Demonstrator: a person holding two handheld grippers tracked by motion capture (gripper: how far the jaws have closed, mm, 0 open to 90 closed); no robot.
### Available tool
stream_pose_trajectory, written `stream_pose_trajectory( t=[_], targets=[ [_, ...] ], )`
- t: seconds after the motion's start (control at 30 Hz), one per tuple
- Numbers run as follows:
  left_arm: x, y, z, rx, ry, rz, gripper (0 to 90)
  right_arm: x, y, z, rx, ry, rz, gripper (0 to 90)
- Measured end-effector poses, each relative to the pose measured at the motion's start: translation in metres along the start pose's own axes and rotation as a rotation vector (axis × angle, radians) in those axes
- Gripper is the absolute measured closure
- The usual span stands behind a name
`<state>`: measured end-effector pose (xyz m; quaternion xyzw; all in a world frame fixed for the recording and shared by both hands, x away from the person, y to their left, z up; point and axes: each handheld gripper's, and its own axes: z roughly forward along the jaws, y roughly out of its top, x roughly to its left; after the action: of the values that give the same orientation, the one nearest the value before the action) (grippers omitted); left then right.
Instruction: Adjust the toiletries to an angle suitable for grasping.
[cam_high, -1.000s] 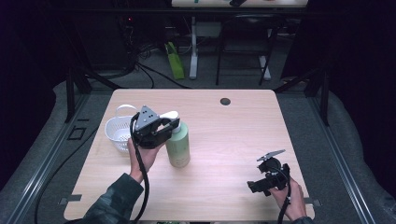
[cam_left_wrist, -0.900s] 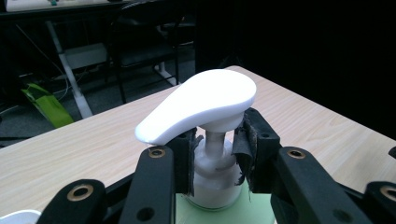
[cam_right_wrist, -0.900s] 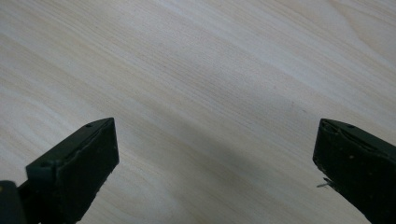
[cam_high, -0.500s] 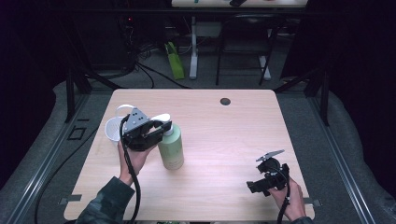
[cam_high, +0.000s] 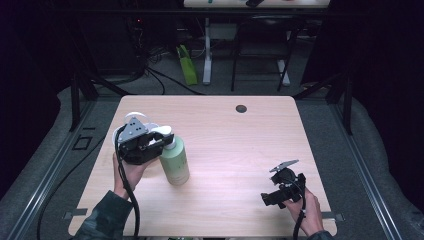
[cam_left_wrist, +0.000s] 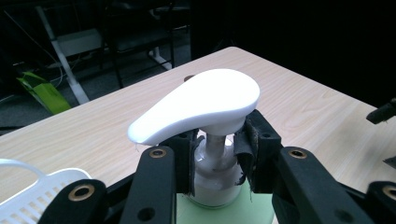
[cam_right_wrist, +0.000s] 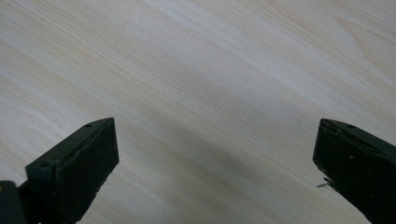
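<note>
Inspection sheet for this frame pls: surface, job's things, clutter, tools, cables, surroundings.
Surface: light wood table, with a dark round grommet near the far edge.
Job's things: green pump bottle with a white pump head, upright; white slotted basket beside it, partly hidden by the left tool in the high view.
Clutter: nothing seen.
Tools: left tool shut on the pump's neck under the head; right tool open over bare table.
Cables: black cable trails from the left tool along the forearm.
Surroundings: dark room, grey floor, desk legs and a green object on the floor beyond the table.
</note>
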<state>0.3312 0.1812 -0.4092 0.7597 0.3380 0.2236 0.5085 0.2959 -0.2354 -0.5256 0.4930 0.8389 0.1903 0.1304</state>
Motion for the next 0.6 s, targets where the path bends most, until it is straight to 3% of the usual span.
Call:
stream_pose_trajectory(
  t=[0.53, 0.57, 0.6],
  targets=[
    [0.01, -0.004, -0.02, 0.045, -0.02, 0.01, 67.4, -0.003, 0.0, 0.001, 0.002, 0.002, -0.002, 0.0],
    [0.01, -0.004, -0.02, 0.061, -0.018, 0.011, 63.1, -0.003, 0.0, 0.001, 0.001, 0.003, -0.001, 0.0],
    [0.008, -0.005, -0.02, 0.068, -0.011, 0.001, 50.0, -0.003, 0.0, 0.001, 0.002, 0.001, -0.001, 0.0]
  ],
)
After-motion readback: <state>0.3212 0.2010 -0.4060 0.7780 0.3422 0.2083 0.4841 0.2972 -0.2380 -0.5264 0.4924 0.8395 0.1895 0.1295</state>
